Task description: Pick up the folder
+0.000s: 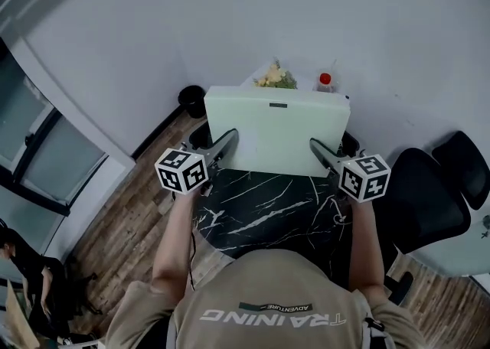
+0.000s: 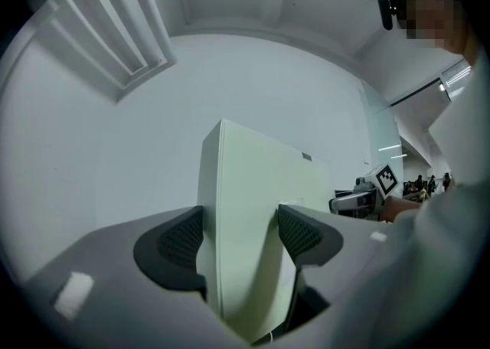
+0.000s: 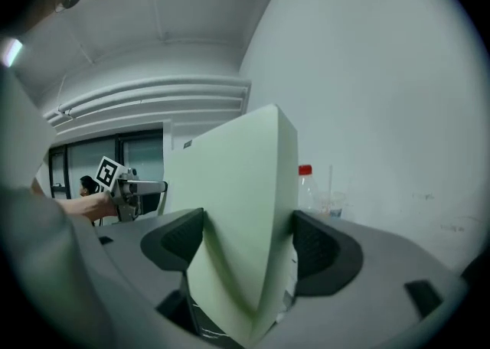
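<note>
1. Wall (image 1: 230, 18): plain, pale and matte, it filled the upper part of the head view.
2. Table (image 1: 260, 210): a black top with white marble veins lay at lower centre.
3. Folder (image 1: 276, 129): pale green, stiff and box-shaped, with square corners and a smooth matte face. It stood at centre frame over the table's far part, spanning the two claws. Whether its lower edge touched the table could not be told.
4. Left gripper (image 1: 222, 145): its jaws were clamped on the folder's left edge, a ribbed dark pad on each face. The right gripper (image 1: 321, 152) pinched the right edge the same way.
5. Step: the grasp looked made and the lift was in hand. The next move likely called for an even rise of both claws and a firm squeeze, as the smooth board could slip.
6. Bottle (image 1: 325, 81): clear with a red cap, it stood beside yellow flowers (image 1: 274, 76) just above the folder's top edge.
</note>
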Demonstrator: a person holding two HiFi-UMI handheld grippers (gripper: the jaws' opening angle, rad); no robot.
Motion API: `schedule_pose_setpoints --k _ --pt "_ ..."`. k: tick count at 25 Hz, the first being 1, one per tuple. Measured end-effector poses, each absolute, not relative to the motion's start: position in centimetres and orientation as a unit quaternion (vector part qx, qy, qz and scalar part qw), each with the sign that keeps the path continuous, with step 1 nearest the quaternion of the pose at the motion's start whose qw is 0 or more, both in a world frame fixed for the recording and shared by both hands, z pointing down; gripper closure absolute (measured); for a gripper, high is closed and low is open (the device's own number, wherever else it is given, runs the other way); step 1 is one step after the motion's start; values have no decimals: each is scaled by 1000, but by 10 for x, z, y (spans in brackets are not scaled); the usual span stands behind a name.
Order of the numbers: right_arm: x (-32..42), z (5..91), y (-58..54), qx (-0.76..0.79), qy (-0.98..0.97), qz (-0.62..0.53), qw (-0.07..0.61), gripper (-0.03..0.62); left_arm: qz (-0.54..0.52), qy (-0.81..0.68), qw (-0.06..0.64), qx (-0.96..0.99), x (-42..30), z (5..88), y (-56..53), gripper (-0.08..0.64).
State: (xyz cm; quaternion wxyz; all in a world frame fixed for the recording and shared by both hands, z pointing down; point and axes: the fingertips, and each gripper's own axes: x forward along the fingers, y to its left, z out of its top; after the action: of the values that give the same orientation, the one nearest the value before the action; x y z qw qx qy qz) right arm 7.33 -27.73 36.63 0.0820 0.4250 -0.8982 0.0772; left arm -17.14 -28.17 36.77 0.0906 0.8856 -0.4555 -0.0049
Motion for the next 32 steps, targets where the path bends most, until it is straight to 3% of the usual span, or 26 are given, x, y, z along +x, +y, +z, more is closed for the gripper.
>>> schedule_pose_setpoints --k 8,32 --pt "72 301 -286 426 -903 19 55 262 -25 -455 34 889 -173 298 -288 247" --pt "82 201 -319 426 -903 -51 11 262 -53 -456 -35 888 -162 196 -320 247"
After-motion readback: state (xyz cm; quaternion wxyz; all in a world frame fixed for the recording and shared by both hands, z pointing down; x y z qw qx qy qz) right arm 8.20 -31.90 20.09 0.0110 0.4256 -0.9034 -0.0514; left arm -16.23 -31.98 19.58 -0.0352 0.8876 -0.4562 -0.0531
